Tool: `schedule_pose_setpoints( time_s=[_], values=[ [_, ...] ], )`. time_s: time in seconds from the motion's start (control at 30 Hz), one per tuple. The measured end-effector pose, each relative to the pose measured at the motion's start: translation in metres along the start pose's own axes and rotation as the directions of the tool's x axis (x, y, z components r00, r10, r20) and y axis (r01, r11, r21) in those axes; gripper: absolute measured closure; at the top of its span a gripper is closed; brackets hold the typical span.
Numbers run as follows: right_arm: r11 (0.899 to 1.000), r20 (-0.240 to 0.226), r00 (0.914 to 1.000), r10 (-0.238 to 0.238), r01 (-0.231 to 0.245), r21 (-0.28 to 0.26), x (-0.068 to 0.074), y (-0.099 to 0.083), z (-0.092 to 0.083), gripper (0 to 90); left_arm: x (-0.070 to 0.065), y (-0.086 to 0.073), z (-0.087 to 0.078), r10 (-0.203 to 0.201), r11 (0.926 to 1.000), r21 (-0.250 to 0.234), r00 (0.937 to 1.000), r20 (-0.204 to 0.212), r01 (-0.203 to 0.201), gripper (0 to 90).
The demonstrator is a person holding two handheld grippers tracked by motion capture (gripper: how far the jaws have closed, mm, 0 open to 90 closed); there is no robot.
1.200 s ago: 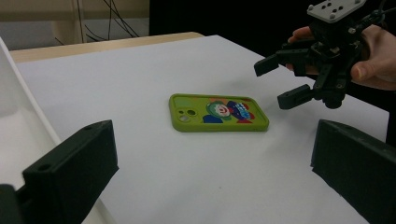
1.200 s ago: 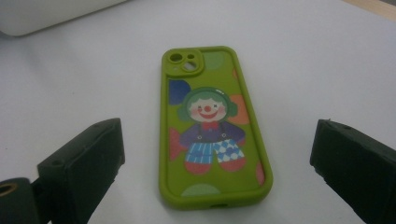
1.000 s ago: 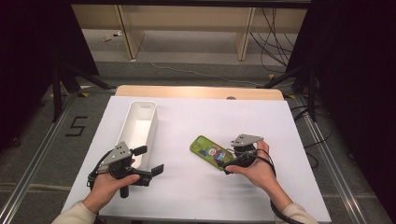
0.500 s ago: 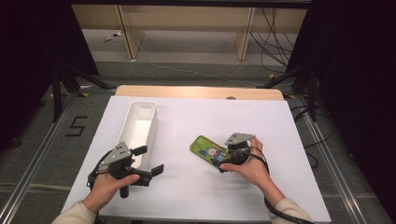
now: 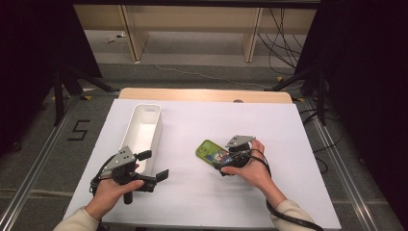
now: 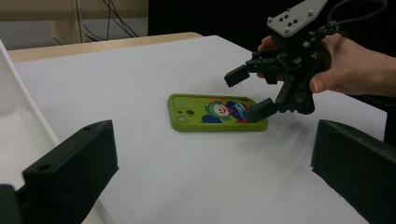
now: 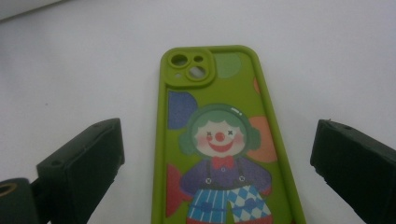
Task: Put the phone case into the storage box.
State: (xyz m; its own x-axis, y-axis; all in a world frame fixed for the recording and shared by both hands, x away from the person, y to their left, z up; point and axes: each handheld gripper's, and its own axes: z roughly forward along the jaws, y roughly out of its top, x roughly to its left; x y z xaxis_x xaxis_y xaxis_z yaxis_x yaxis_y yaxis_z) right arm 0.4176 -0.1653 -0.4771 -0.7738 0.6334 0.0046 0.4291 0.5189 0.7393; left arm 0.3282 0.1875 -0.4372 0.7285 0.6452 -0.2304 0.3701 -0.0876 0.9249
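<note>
A green phone case (image 5: 210, 152) with a clown picture lies flat on the white table, camera cutout towards the far left. My right gripper (image 5: 223, 162) is open at the case's near-right end, one jaw on each side of it. In the right gripper view the case (image 7: 219, 135) lies between the spread jaws of the right gripper (image 7: 217, 179). The left gripper view shows the case (image 6: 215, 112) and the right gripper (image 6: 247, 93) low over its end. My left gripper (image 5: 154, 165) is open and holds nothing, near the front left; its jaws (image 6: 212, 186) stand wide apart.
A long white bin (image 5: 144, 130) stands on the left half of the table beside my left gripper, and its wall (image 6: 18, 121) shows in the left gripper view. The white table sheet (image 5: 269, 125) has a wooden strip at its far edge (image 5: 202, 94).
My right gripper has moved left and down onto the near end of the phone case, with its jaws now on either side. The left gripper has stayed put.
</note>
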Motion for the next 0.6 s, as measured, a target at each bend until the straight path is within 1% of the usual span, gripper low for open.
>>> schedule_pose_setpoints(
  time_s=[0.13,0.6],
  values=[
    [1.0,0.001,1.0,-0.008,0.008,0.013,-0.001,0.002,0.006,3.6,0.0,0.0,0.0,0.0,1.0,-0.001,1.0,0.0,0.0,0.0],
    [0.998,0.01,0.9999,-0.007,0.007,0.056,-0.003,0.005,0.021,3.4,0.0,0.0,0.0,-0.001,1.0,-0.001,1.0,0.002,0.001,0.0]
  ],
)
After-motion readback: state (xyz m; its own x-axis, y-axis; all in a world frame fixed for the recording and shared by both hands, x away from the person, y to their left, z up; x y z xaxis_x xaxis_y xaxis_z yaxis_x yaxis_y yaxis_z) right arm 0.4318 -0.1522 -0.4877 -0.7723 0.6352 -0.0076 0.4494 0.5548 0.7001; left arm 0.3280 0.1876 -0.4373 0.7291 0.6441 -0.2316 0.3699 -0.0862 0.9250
